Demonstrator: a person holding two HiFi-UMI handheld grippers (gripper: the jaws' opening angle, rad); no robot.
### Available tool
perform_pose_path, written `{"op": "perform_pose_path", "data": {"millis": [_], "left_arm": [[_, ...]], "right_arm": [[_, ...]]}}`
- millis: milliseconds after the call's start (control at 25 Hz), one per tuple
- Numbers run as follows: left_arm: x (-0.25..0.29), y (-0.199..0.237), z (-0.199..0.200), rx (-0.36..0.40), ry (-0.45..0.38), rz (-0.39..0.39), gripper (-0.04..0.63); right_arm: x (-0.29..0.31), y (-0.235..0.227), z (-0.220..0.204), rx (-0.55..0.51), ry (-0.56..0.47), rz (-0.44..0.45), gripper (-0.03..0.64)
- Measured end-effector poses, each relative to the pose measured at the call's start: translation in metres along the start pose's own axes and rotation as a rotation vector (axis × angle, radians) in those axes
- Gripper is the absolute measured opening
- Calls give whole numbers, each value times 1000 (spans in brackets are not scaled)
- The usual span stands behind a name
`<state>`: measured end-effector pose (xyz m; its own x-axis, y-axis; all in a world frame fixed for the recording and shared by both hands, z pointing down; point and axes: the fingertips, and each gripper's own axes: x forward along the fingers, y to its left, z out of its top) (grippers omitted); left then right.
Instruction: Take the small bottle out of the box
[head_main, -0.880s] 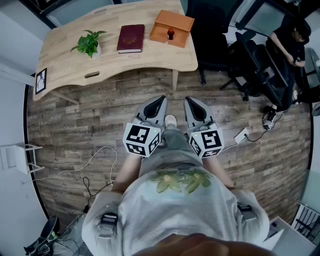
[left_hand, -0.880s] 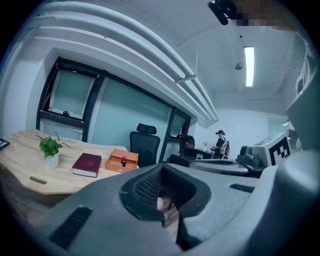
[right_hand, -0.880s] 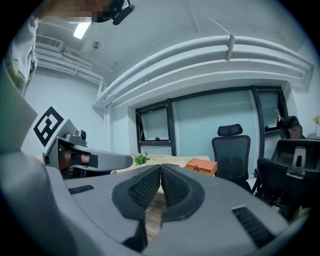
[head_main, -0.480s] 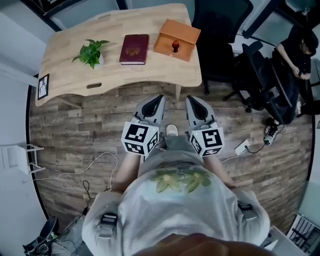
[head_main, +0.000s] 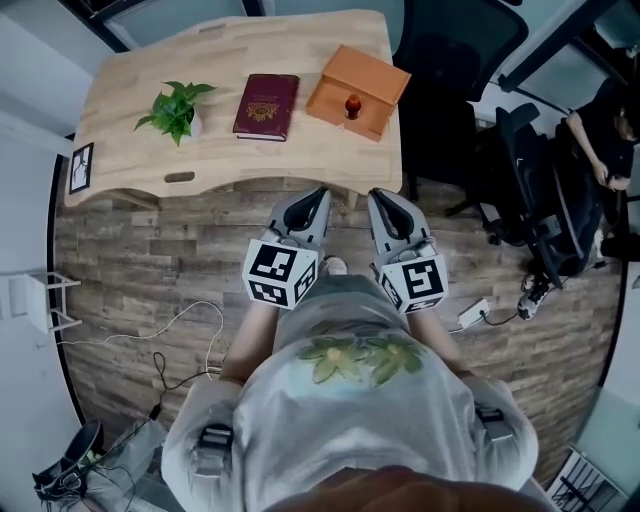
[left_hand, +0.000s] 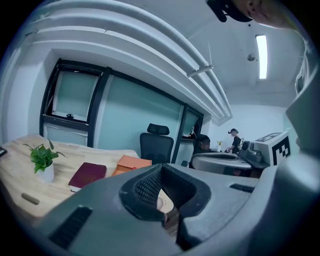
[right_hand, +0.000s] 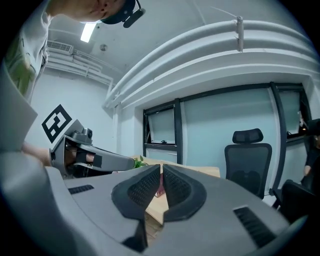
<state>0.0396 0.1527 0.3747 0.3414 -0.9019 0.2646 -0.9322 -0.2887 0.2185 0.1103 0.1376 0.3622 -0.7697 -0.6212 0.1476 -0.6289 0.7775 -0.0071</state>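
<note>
**Bottle waits far right; tongs not there yet**

The small bottle (head_main: 352, 104) stands in the orange box (head_main: 378, 72) at the table's (head_main: 130, 95) far right end, right of a red book (head_main: 266, 105). My left gripper (head_main: 318, 196) and right gripper (head_main: 380, 198) hover near my waist, both clenched on nothing. I'd step closer, spread the right jaws, and take the bottle from above, clear of the box wall.
</note>
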Motion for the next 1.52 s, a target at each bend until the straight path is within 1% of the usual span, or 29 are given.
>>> {"op": "perform_pose_path", "data": {"millis": [240,400,600,920,960,1080,1200,1520], "left_arm": [[19,12,3,-9,24,9,8],[39,21,3,-13,48,-7,8],[66,42,4,-17,86,-32,8],[108,88,21,0,118,-59,8],[114,93,23,1,119,-61,8],[127,107,26,-6,126,-73,8],[138,117,25,-5,143,-86,8],[162,143,24,-5,178,-112,8]], "right_arm": [[18,-14,0,13,2,33,11],[36,-25,-3,39,8,42,12],[65,-43,-12,68,44,19,12],[116,-67,-16,80,88,-14,15],[123,-69,-16,79,96,-12,24],[142,-73,-22,49,138,-1,84],[159,-76,-27,15,172,-4,114],[190,-89,-41,27,246,-32,140]]}}
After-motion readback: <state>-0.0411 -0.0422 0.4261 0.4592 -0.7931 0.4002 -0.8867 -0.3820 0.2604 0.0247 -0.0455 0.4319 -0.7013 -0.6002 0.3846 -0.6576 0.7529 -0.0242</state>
